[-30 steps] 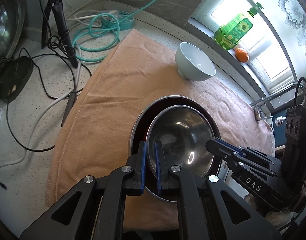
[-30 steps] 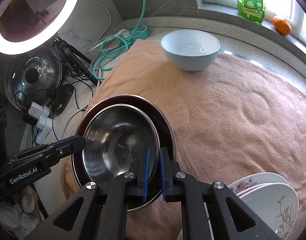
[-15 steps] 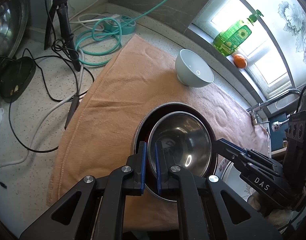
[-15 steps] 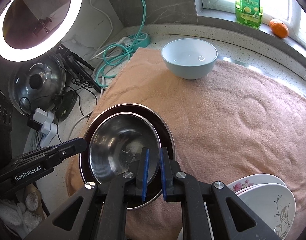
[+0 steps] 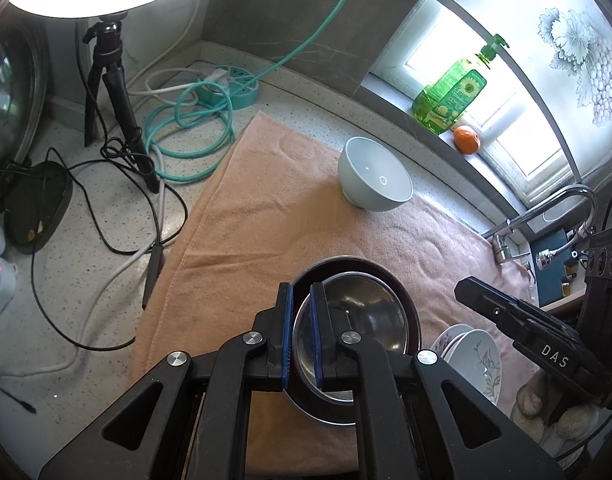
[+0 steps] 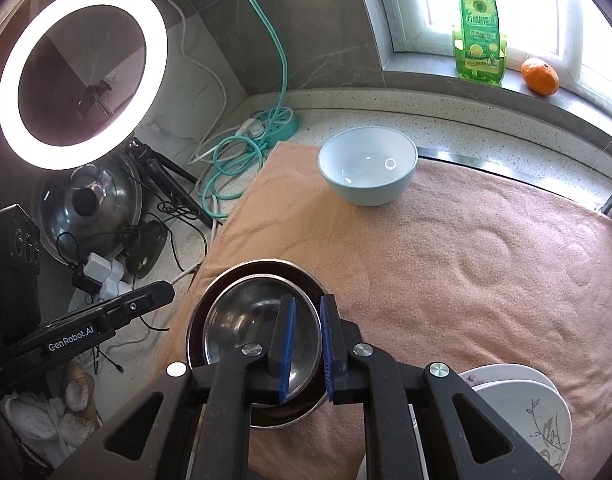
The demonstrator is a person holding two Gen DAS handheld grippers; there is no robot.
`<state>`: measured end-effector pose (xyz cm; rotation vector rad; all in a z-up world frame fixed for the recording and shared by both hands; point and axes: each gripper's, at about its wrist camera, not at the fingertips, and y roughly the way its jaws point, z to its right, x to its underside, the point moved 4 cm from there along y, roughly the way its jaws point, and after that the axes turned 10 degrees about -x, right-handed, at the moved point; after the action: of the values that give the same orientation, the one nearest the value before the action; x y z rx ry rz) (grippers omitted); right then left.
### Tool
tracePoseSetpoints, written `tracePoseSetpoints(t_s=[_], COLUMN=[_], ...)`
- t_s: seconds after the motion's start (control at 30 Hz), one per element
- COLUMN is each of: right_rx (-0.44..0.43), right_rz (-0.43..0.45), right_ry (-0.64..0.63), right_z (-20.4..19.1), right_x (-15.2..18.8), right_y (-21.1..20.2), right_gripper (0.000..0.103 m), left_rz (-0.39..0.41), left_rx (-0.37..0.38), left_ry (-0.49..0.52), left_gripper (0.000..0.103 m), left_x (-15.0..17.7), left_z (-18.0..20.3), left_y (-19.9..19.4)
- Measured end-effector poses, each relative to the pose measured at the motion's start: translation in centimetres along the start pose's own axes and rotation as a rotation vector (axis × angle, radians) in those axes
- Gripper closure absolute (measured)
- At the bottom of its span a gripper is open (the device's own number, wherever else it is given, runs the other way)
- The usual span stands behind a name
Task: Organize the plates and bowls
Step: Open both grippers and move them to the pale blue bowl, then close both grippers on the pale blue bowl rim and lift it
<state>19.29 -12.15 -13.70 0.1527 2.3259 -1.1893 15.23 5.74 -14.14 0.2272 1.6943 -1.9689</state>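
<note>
Steel bowl [image 5: 358,324]: nested in dark bowl [image 5: 406,308], rim clamped by left gripper [image 5: 301,336] and right gripper [image 6: 306,350].
Towel [image 6: 446,264]: underneath.

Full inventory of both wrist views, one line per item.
steel bowl: 1, silver, nested inside the dark bowl
dark bowl: 1, dark red inside, near left part of towel
pale bowl: 1, light blue, far side of towel
plates: stack of at least 2, white floral, near right corner of towel
towel: 1, peach, on the counter
soap bottle: 1, green, windowsill
orange: 1, orange, windowsill beside the soap bottle
ring light: 1, white, lit, left
tripod: 1, black, under the ring light
power strip: 1, teal, back corner
pot lid: 1, steel, far left
faucet: 1, chrome, right
left tongs: black and blue, shut, empty, above the nested bowls
right tongs: same, shut, empty
</note>
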Motion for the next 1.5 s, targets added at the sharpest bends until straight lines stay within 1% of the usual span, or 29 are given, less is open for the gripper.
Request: tracePoseSetpoints(t_s=[0.07,0.23,0.37,0.6,0.73,0.93,1.07,1.2,1.37,1.5], right_rx=[-0.002,0.013,0.026,0.064,0.086,0.099,0.106,0.113,0.114,0.103], right_rz=[0.019,0.065,0.088,0.105,0.103,0.093,0.073,0.056,0.060,0.057], right_ry=[0.013,0.032,0.055,0.083,0.106,0.146,0.158,0.174,0.219,0.255], right_z=[0.1,0.5,1.0,2.5,3.9,5.9,7.0,8.2,10.1,11.5], right_x=[-0.6,-2.3,-3.5,-5.4,-6.2,-7.5,-8.2,-8.8,-9.6,-10.2], right_y=[-0.4,-1.3,-1.3,-0.6,0.1,1.6,3.0,4.4,5.3,6.0], right_gripper=[0.088,0.087,0.087,0.087,0.087,0.087,0.087,0.087,0.087,0.087], left_rz=[0.004,0.021,0.022,0.039,0.022,-0.039,-0.067,-0.091,-0.125,-0.136], left_rx=[0.001,0.003,0.010,0.026,0.045,0.070,0.058,0.052,0.069,0.071], left_ry=[0.010,0.056,0.107,0.143,0.163,0.189,0.202,0.206,0.192,0.184], left_gripper=[0.096,0.096,0.096,0.096,0.096,0.095,0.095,0.095,0.095,0.095], left_x=[-0.6,-2.2,-3.6,-6.4,-7.6,-9.5,-10.4,-11.0,-12.0,-12.9], left_z=[0.0,0.5,1.4,3.1,4.2,5.5,5.9,6.3,6.4,6.5], left_y=[0.1,0.2,0.8,2.1,3.4,6.2,8.0,9.6,11.6,12.8])
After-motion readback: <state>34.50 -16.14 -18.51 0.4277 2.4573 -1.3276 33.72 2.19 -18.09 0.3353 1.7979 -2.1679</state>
